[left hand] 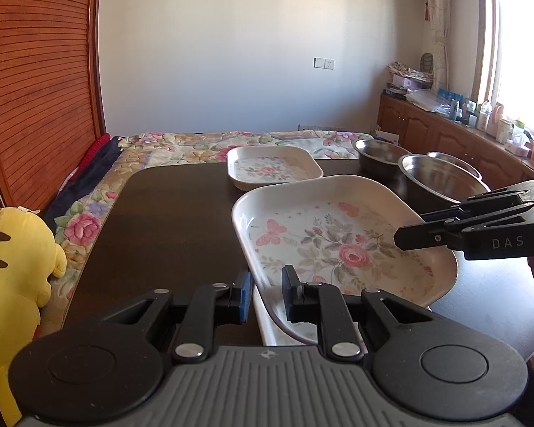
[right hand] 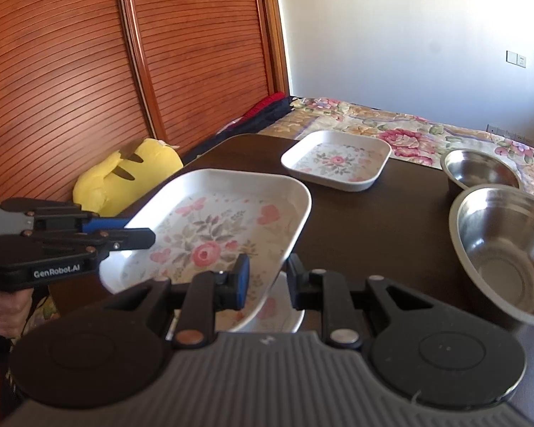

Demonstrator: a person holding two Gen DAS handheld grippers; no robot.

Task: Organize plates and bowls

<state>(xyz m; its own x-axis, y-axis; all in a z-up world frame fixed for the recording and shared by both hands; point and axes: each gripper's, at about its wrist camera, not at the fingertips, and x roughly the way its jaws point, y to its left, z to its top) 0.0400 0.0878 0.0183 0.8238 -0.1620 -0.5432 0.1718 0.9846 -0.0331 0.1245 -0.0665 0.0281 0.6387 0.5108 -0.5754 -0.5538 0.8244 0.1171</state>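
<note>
Table [left hand: 167, 235]: dark wood, set against a floral-quilt bed [left hand: 181, 146]; carries all the dishes.
Big floral tray [left hand: 338, 235]: rectangular, white w/ pink rose print, lifted clear of the table & tilted, held by both claws at opposite rims. In rt wrist view [right hand: 231, 213] its near edge runs betw. the rt claw's fingers.
Tray underneath [left hand: 284, 327]: another white floral tray lies on the table just below the lifted one, mostly hidden; only a near edge shows.
Steel bowls: nearest bowl [right hand: 505, 252] on table, rt of lifted tray, apart from it; 2nd bowl [right hand: 480, 170] behind it, touching or nearly so; a 3rd rim [left hand: 452, 163] shows only in left wrist view.
Small floral tray [right hand: 338, 163]: flat on table at far side, well apart from both claws.
Left gripper [left hand: 265, 297]: clenched on big tray's rim, the rim passing betw. blue pad & black finger; seen side-on from rt cam [right hand: 139, 236] gripping tray's left edge.
Right gripper [right hand: 267, 281]: clamped on tray's near-rt rim; from left cam [left hand: 409, 235] its tips pinch the tray's rt edge.
Plush [right hand: 124, 181]: yellow toy on bed beside the table, left of tray.
</note>
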